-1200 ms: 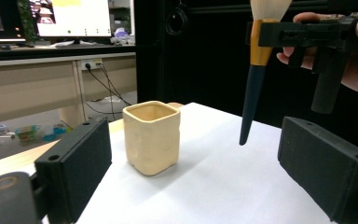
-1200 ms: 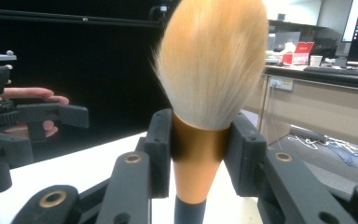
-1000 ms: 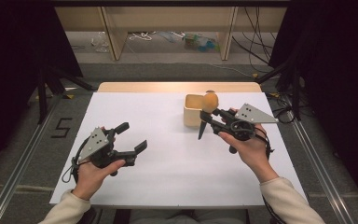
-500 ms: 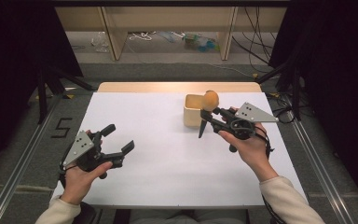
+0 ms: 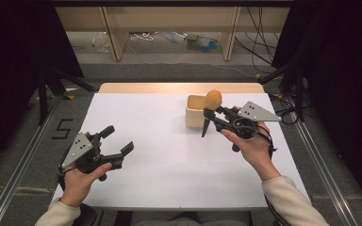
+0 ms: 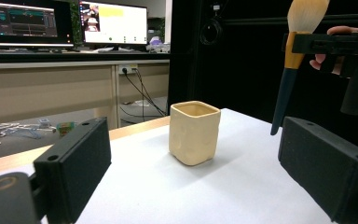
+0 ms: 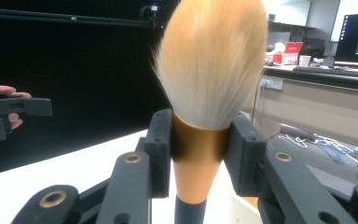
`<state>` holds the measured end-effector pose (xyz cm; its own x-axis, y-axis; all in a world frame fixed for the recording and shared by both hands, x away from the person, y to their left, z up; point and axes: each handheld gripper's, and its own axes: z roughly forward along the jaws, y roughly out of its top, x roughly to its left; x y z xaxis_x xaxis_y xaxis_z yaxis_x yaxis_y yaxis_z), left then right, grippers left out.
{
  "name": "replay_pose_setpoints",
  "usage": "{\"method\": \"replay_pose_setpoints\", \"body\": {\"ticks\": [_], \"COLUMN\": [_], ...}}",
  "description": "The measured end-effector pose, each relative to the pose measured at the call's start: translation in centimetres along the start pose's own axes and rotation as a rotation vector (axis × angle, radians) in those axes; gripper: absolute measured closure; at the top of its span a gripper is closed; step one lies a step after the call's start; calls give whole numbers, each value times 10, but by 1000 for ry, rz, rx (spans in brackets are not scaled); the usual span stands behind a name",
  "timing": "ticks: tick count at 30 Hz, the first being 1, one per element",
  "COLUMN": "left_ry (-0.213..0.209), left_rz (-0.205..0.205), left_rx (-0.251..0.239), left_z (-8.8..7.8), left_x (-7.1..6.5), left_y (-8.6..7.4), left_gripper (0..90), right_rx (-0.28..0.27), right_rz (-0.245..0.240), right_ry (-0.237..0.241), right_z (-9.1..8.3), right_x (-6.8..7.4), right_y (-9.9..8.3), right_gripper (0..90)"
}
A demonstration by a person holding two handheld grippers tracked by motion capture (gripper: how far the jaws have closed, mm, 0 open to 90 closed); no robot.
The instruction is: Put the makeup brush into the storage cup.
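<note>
A makeup brush (image 5: 212, 100) with a tan bristle head, gold ferrule and dark handle stands upright, bristles up. My right gripper (image 5: 211, 114) is shut on its ferrule (image 7: 199, 140), with the pads (image 7: 161, 142) pressing from both sides. The brush hangs just right of a cream square cup (image 5: 194, 113), handle tip above the table. In the left gripper view the cup (image 6: 194, 133) stands ahead, with the brush (image 6: 292, 51) up at the right. My left gripper (image 5: 119, 139) is open with nothing between its fingers, over the near left of the table.
The white table top (image 5: 165, 160) has a wooden strip (image 5: 179, 87) along its far edge. Metal rails (image 5: 23, 160) run along both sides. Beyond the table are a wooden frame, cables and clutter on the floor (image 5: 188, 40). Monitors (image 6: 112, 23) stand in the background.
My left gripper has shifted slightly left, toward the table's left edge, still open. The right gripper has held still with the brush.
</note>
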<state>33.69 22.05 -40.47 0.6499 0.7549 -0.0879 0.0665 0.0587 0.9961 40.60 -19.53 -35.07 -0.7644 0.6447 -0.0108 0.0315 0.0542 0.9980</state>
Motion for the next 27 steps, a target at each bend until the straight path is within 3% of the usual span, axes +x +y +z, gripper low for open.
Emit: {"method": "replay_pose_setpoints", "body": {"ticks": [4, 5, 27], "left_ry": [2, 1, 4], "left_rz": [-2, -3, -3], "left_rx": [0, -1, 2], "left_z": [0, 0, 1], "left_x": [0, 0, 0], "left_y": [0, 0, -1], "left_gripper": [87, 87, 86], "right_rx": [-4, 0, -4], "right_rz": [-22, -2, -11], "right_ry": [-13, -10, -41], "right_z": [1, 1, 8], "right_x": [-3, -2, -11], "right_y": [1, 1, 7], "right_gripper": [660, 660, 660]}}
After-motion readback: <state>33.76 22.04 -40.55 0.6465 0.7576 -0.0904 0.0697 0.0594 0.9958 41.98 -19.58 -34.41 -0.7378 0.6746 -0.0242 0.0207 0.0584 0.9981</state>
